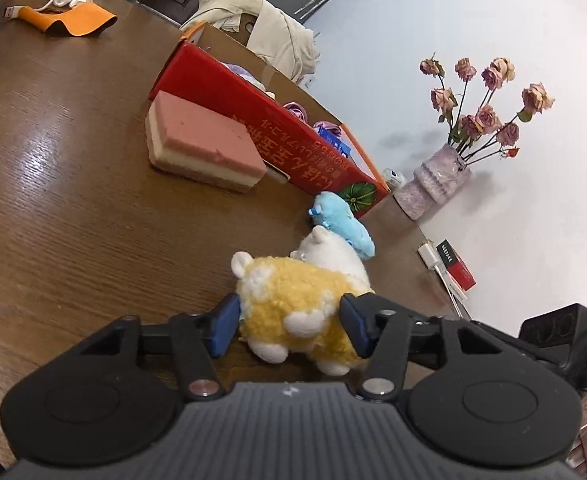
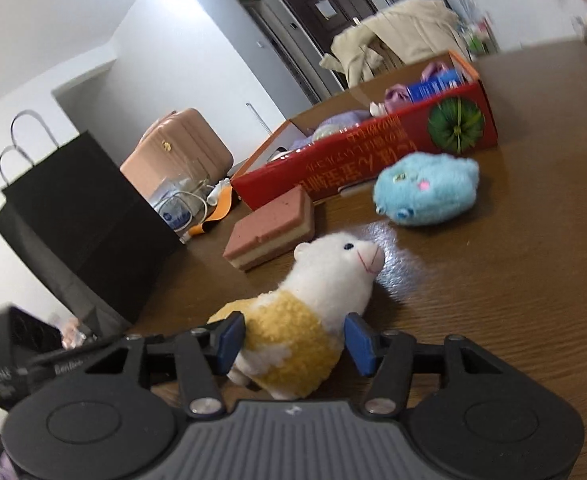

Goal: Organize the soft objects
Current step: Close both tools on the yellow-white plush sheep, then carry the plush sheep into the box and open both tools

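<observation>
A plush alpaca (image 1: 289,292) with a yellow body and white head lies on the brown table, its head pointing away. My left gripper (image 1: 289,328) is shut on its body, with both blue pads against the fleece. In the right wrist view the same alpaca (image 2: 293,320) sits between the pads of my right gripper (image 2: 293,344), which is open: the left pad touches it and the right pad stands just off it. A blue plush (image 1: 341,224) (image 2: 427,190) lies beyond. A pink sponge block (image 1: 209,140) (image 2: 271,228) rests against the red cardboard box (image 1: 253,120) (image 2: 373,148), which holds several soft items.
A vase of dried roses (image 1: 433,184) stands at the table's corner by the wall. A small red pack (image 1: 455,266) and a cable lie near the edge. A black paper bag (image 2: 81,220) stands at the left. An orange cloth (image 1: 73,20) lies at the far end.
</observation>
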Demonstrator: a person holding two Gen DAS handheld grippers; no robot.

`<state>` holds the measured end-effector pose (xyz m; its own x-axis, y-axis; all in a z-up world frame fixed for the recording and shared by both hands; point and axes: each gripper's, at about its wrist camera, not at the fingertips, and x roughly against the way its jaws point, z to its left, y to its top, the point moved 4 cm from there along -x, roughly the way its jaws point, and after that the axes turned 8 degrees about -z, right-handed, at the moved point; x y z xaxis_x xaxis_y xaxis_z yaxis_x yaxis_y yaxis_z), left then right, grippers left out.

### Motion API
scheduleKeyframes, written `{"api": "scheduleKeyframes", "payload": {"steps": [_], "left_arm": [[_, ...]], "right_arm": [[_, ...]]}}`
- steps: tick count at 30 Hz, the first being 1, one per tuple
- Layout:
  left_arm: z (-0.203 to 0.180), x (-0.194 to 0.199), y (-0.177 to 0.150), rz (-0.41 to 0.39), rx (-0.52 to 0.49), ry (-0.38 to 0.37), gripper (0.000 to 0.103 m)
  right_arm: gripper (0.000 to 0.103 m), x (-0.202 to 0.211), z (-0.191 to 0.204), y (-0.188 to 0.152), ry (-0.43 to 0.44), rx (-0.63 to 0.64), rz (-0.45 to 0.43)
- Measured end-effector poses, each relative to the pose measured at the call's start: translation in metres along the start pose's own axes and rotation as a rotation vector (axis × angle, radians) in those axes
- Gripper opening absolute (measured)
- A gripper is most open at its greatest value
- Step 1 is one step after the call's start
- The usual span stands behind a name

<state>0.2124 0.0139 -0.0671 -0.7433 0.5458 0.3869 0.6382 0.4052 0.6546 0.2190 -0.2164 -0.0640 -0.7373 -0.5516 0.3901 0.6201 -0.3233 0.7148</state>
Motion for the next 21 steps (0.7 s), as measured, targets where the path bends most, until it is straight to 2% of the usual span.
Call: {"api": "scheduleKeyframes", "payload": {"steps": [3, 9, 12, 16, 19, 21], "left_arm": [[-0.006, 0.000, 0.005, -0.002, -0.013, 0.001, 0.053], [-0.023, -0.006, 0.036, -0.056, -0.011, -0.097, 0.053], [-0.039, -0.024, 0.065, -0.086, -0.057, -0.116, 0.053], [-0.058, -0.063, 0.117, -0.125, -0.108, -0.109, 0.053], [-0.060, -0.101, 0.152, -0.115, -0.108, -0.082, 0.053], [-0.051, -0.130, 0.167, -0.080, -0.104, -0.048, 0.052]], "right_arm": [[0.053, -0.005, 0.000, 0.000, 0.002, -0.011, 0.011], [0.051, 0.006, 0.013, 0.022, 0.018, 0.062, -0.062], [0.051, 0.007, 0.016, 0.048, 0.030, 0.091, -0.116], [0.051, -0.013, 0.016, 0.105, 0.030, 0.120, -0.170], [0.051, -0.040, 0.013, 0.149, 0.013, 0.143, -0.187], [0.051, -0.065, 0.006, 0.175, -0.008, 0.151, -0.166]]}}
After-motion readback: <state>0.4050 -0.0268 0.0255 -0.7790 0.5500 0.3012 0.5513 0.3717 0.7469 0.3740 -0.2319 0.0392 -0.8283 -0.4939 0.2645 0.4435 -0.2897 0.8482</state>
